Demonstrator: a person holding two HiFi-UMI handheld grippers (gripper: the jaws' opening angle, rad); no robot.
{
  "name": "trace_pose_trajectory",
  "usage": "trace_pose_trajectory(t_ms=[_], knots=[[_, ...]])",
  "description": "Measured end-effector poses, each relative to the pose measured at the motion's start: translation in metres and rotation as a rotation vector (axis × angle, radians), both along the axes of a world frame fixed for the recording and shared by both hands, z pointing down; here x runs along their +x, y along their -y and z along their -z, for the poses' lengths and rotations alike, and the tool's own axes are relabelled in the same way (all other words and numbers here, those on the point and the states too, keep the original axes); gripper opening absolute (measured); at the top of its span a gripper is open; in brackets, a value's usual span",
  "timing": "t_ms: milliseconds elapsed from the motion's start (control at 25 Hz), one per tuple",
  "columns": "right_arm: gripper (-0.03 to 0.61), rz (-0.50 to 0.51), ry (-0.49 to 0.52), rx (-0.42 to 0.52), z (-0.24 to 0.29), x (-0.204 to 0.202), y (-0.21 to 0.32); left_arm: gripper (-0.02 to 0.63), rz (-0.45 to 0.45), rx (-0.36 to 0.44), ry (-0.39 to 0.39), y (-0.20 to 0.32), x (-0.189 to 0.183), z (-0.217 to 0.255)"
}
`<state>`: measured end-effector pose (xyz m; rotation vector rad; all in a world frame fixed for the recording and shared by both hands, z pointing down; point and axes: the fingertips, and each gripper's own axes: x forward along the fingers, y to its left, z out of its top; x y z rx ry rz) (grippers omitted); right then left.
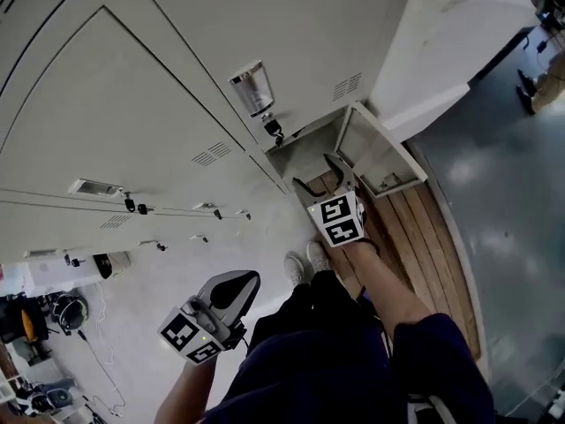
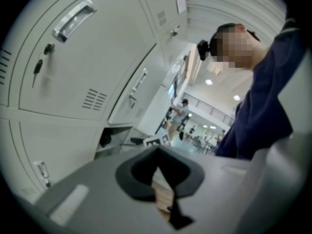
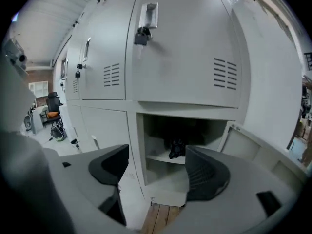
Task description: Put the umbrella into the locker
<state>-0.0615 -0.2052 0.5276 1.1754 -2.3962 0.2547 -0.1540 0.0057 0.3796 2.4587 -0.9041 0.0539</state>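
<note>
The bottom locker (image 3: pixel 180 130) stands open, its door (image 3: pixel 258 147) swung out to the right. A dark folded umbrella (image 3: pixel 176 147) lies on the shelf inside, toward the back. My right gripper (image 3: pixel 157 152) is open just in front of the opening, with nothing between its fingers and apart from the umbrella. In the head view the right gripper (image 1: pixel 313 173) points into the open locker (image 1: pixel 305 157), and the umbrella is hidden there. My left gripper (image 1: pixel 243 283) is held back beside the person's leg, shut and empty. The left gripper view shows the shut left gripper (image 2: pixel 158 167).
Closed grey lockers with keys in their locks (image 1: pixel 274 129) fill the wall. The open door (image 1: pixel 381 153) juts out over a wooden floor strip (image 1: pixel 415 228). The person's shoes (image 1: pixel 305 263) stand before the locker. Clutter and cables (image 1: pixel 53 316) lie at the lower left.
</note>
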Motion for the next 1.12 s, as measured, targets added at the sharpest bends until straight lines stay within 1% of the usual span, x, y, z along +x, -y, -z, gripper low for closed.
trace_pose_trajectory(t_ms=[280, 400, 440, 480, 560, 600, 640, 880, 960, 1120], knots=[[0.360, 0.039, 0.087, 0.025, 0.070, 0.004, -0.043, 0.002, 0.017, 0.086, -0.023, 0.014, -0.008, 0.025], [0.343, 0.055, 0.101, 0.044, 0.100, 0.008, -0.057, 0.002, 0.027, 0.117, -0.039, 0.019, -0.009, 0.035], [0.317, 0.055, 0.108, 0.056, 0.110, 0.010, -0.061, 0.002, 0.029, 0.127, -0.046, 0.021, -0.009, 0.038], [0.272, 0.053, 0.118, 0.072, 0.121, 0.012, -0.064, 0.002, 0.031, 0.138, -0.053, 0.023, -0.008, 0.041], [0.141, 0.044, 0.140, 0.106, 0.140, 0.018, -0.071, 0.002, 0.036, 0.157, -0.065, 0.027, -0.007, 0.047], [0.097, 0.040, 0.149, 0.119, 0.148, 0.020, -0.074, 0.002, 0.039, 0.166, -0.071, 0.028, -0.007, 0.050], [0.076, 0.037, 0.159, 0.129, 0.155, 0.022, -0.077, 0.002, 0.041, 0.175, -0.076, 0.030, -0.006, 0.052], [0.017, 0.038, 0.253, 0.166, 0.193, 0.034, -0.093, 0.002, 0.044, 0.200, -0.096, 0.036, 0.001, 0.061], [0.009, 0.044, 0.286, 0.162, 0.201, 0.035, -0.096, 0.000, 0.046, 0.204, -0.097, 0.038, 0.002, 0.063], [0.008, 0.059, 0.309, 0.168, 0.210, 0.039, -0.102, 0.002, 0.048, 0.212, -0.093, 0.041, 0.006, 0.066]])
